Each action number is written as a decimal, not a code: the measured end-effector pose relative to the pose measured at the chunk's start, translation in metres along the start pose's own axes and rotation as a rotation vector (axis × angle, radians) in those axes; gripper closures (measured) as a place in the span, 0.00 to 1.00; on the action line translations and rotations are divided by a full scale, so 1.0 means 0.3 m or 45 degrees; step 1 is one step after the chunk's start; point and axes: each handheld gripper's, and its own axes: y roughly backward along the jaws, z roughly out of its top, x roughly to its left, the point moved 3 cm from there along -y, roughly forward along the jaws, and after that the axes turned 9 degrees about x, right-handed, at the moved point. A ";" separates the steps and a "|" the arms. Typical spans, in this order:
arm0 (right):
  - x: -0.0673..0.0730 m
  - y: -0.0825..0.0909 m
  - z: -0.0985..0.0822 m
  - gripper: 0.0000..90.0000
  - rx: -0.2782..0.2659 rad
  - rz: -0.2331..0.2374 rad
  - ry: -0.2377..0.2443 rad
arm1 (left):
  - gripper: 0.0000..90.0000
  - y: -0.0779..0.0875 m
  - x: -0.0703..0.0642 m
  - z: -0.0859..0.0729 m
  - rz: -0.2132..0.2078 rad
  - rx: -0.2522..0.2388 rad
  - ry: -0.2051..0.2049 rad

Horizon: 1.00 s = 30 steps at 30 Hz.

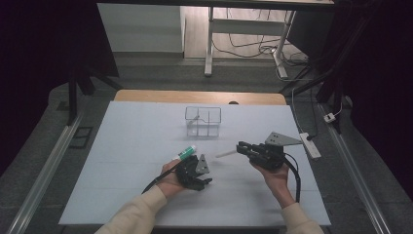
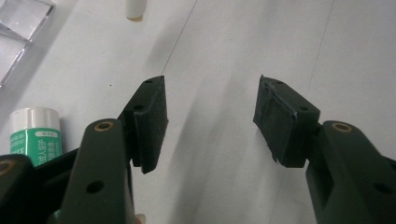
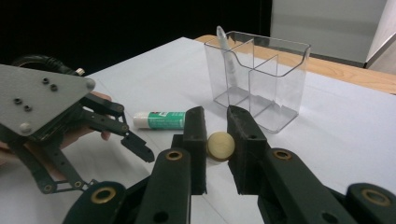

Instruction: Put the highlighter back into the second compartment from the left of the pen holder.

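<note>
clear divided organizer upright mid-table with one white pen leaning inside, green-white glue stick flat on table nearer, cream cylindrical stick clamped in right gripper

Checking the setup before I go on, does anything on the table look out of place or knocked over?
Only the glue stick lies flat on the table beside the left tool, outside the clear organizer. Nothing spilled or broken.

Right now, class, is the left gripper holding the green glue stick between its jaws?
No. The left gripper stands open with bare table between its jaws, and the green glue stick lies beside it.
</note>
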 end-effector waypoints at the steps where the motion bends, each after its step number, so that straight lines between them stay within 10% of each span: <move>1: -0.002 -0.001 0.001 0.86 0.001 -0.001 -0.003 | 0.49 0.001 0.000 0.000 0.000 -0.002 0.000; 30: -0.015 -0.015 0.111 0.86 -0.095 0.000 0.022 | 0.49 0.057 0.023 -0.032 -0.006 -0.090 0.086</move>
